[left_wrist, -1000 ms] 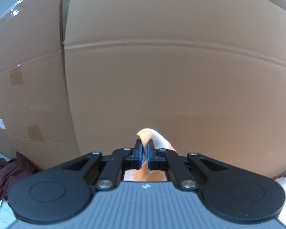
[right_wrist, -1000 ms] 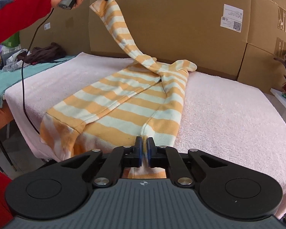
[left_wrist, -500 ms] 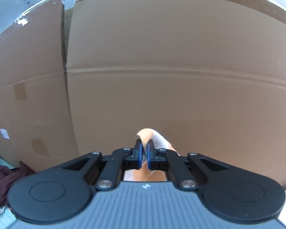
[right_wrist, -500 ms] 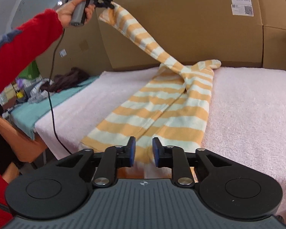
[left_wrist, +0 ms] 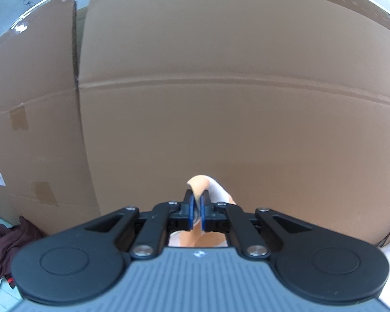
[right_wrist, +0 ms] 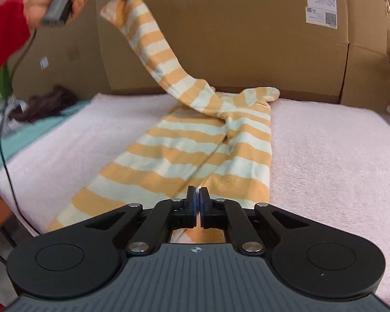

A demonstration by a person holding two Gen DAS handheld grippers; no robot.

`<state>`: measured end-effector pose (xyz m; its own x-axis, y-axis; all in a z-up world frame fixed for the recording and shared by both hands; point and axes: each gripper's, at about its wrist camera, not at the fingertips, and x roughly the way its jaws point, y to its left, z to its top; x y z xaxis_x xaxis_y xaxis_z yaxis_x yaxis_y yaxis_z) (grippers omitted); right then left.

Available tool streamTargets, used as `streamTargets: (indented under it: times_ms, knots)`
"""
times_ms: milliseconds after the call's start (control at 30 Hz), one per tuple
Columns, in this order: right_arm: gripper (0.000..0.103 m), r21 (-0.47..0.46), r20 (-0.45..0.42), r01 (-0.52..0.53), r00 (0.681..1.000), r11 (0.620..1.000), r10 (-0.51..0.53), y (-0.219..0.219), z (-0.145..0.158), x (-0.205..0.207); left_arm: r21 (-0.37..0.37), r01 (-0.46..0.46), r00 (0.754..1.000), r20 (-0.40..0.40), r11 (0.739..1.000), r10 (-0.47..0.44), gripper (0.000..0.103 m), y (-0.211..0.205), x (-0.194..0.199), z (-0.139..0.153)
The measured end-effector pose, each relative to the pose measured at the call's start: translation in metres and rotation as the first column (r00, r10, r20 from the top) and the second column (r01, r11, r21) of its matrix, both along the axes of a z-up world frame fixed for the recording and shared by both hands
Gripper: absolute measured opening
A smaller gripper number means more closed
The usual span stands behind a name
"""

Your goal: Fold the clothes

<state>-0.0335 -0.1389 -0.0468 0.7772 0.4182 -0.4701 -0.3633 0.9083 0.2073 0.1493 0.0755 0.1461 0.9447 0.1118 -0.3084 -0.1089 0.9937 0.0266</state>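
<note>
Item: orange-and-cream striped knit garment (right_wrist: 195, 156) on pink towel-covered worktop (right_wrist: 325, 156). My left gripper (left_wrist: 197, 202), jaws clamped on a lifted end; my right gripper (right_wrist: 197, 202), jaws just closed on the near hem, ready for folding.

Your striped garment (right_wrist: 195, 153), banded in orange and pale cream, lies lengthwise on the pink towel-covered worktop (right_wrist: 325, 161), its body flat and running away from you toward the cardboard boxes. One long striped part rises off the far end, twisted, and slants up to the left, where its tip is pinched and held in the air. You see the near hem reaching the worktop's front edge, and a creased cuff lies at the far end.
</note>
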Motion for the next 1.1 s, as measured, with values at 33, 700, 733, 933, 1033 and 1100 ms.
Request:
streamTargets:
  times_ms: [33, 700, 733, 933, 1033, 1100]
  knots:
    - [0.003, 0.026, -0.017, -0.008, 1.000, 1.000, 0.008, 0.000, -0.002, 0.002, -0.005, -0.002, 1.000, 0.000, 1.000, 0.002, 0.001, 0.002, 0.000, 0.000]
    - [0.013, 0.125, -0.020, 0.052, 0.999, 0.991, -0.050, -0.013, 0.006, 0.052, -0.073, 0.024, 1.000, 0.015, 0.997, -0.023, 0.001, 0.001, -0.014, -0.014]
    - [0.014, 0.114, -0.047, 0.090, 0.995, 0.989, -0.085, -0.011, 0.000, 0.066, -0.069, 0.025, 1.000, 0.011, 0.997, -0.025, 0.001, -0.001, -0.015, -0.016]
    - [0.014, 0.211, -0.242, 0.140, 0.966, 0.967, -0.088, -0.041, -0.005, 0.076, -0.061, 0.015, 1.000, -0.008, 0.998, -0.015, 0.001, 0.035, -0.025, -0.025]
    - [0.015, 0.233, -0.249, 0.056, 0.968, 0.971, 0.004, -0.052, -0.005, 0.035, -0.070, 0.010, 1.000, -0.023, 0.997, -0.011, 0.001, 0.042, -0.028, -0.035]
    - [0.015, 0.207, -0.217, -0.027, 0.974, 0.978, 0.072, -0.055, -0.004, -0.001, -0.068, 0.009, 0.999, -0.034, 0.998, -0.011, 0.001, 0.044, -0.029, -0.042]
